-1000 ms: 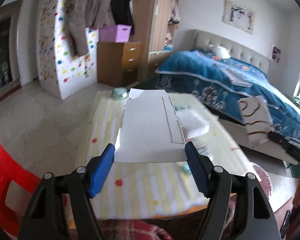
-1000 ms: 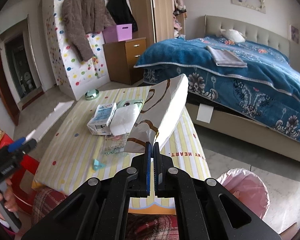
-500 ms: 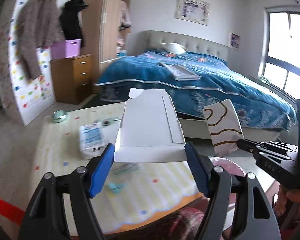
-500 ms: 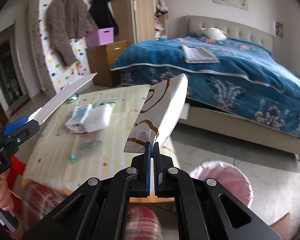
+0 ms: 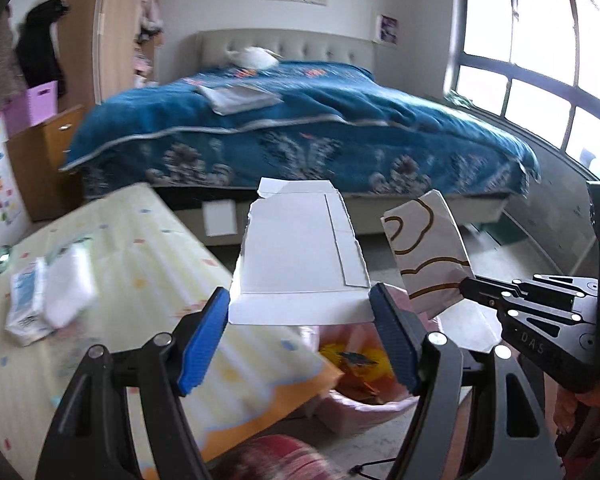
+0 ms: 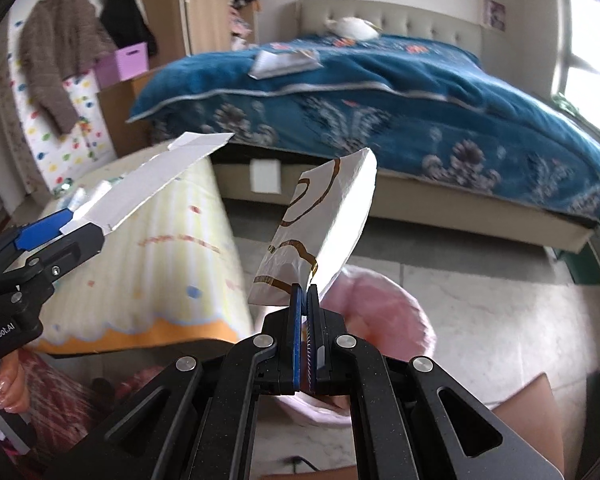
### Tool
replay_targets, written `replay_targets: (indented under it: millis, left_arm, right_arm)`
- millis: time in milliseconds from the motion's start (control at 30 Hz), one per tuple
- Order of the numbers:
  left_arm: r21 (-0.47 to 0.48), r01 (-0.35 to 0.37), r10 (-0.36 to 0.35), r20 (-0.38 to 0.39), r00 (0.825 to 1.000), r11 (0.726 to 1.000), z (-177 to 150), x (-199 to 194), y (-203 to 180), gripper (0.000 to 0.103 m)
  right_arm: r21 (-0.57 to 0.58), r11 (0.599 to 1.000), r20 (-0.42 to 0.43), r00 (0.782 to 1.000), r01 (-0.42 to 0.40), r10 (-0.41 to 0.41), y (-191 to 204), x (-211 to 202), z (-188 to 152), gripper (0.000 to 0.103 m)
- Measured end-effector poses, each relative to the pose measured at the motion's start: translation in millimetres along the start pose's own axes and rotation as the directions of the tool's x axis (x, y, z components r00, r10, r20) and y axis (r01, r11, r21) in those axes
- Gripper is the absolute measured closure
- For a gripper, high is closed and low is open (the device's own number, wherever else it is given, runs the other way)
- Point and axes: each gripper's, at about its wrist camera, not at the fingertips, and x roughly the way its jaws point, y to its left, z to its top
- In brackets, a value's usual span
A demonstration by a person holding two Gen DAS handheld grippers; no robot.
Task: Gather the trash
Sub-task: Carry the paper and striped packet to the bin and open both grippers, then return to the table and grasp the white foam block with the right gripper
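- On the left, the low table under a yellow striped cloth with coloured dots [image 5: 132,264] carries a small blue-and-white carton [image 5: 26,300] and a white packet [image 5: 68,284] beside it; we judge these may be trash left to fetch.
- Our left gripper [image 5: 300,320] stands spread wide and clamps a flat white torn cardboard sheet [image 5: 300,256] by its two side edges, roughly level.
- Below and just beyond that sheet sits the round bin with a pink liner [image 5: 364,404], on the floor at the table's near right corner, wrappers already inside.
- Our right gripper [image 6: 305,300] is pressed together on the lower corner of a white paper bag with brown curved lines [image 6: 324,232], which stands up over the pink bin [image 6: 380,312].
- To do this well, we would bring both pieces squarely over the opening, tip the wide sheet so it enters edge first, then release low.
- The risk we see: the sheet bridging the rim.
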Motion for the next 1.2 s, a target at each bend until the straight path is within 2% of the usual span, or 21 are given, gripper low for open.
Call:
replay_targets:
  millis: [333, 433, 500, 567, 733, 900, 1067, 1200]
  left_arm:
    - [0.041, 0.123, -0.118, -0.105, 0.987, 0.992, 2.6, 57.4, -39.3, 0.032]
    - [0.047, 0.118, -0.111, -0.128, 0.986, 0.992, 2.3, 67.3, -43.6, 0.026]
    - [0.045, 0.107, -0.101, -0.133, 0.986, 0.993, 0.3, 66.7, -39.0, 0.025]
    - [0.036, 0.098, -0.092, -0.135, 0.987, 0.995, -0.5, 64.2, -32.4, 0.025]
    - [0.005, 0.062, -0.061, -0.122, 0.991, 0.998, -4.2, 50.6, -12.6, 0.026]
    - [-0.029, 0.006, -0.009, -0.092, 0.996, 1.000, -6.1, 25.7, 9.5, 0.025]
    - [-0.045, -0.068, 0.065, -0.048, 0.997, 0.997, -11.7, -10.0, 33.8, 0.025]
    - [-0.068, -0.151, 0.150, -0.029, 0.988, 0.986, -22.0, -39.3, 62.0, 0.023]
  right_arm:
    - [0.070, 0.997, -0.092, 0.995, 0.038, -0.032, -54.6, 36.5, -18.6, 0.098]
    - [0.085, 0.995, -0.134, 0.990, 0.048, -0.037, -63.7, 49.4, -23.2, 0.093]
    - [0.088, 0.995, -0.141, 0.989, 0.052, -0.039, -64.5, 50.5, -25.1, 0.083]
    - [0.093, 0.994, -0.140, 0.989, 0.054, -0.041, -68.0, 47.6, -27.0, 0.081]
    - [0.117, 0.991, -0.118, 0.992, 0.061, -0.047, -66.5, 40.3, -27.8, 0.081]
    - [0.113, 0.993, -0.077, 0.997, 0.031, -0.022, -55.3, 29.2, -18.4, 0.081]
    - [0.087, 0.995, -0.040, 0.998, -0.051, 0.055, -27.3, 15.4, -5.7, 0.081]
    - [0.025, 0.995, -0.030, 0.995, -0.098, 0.099, 5.8, 9.3, 4.4, 0.081]
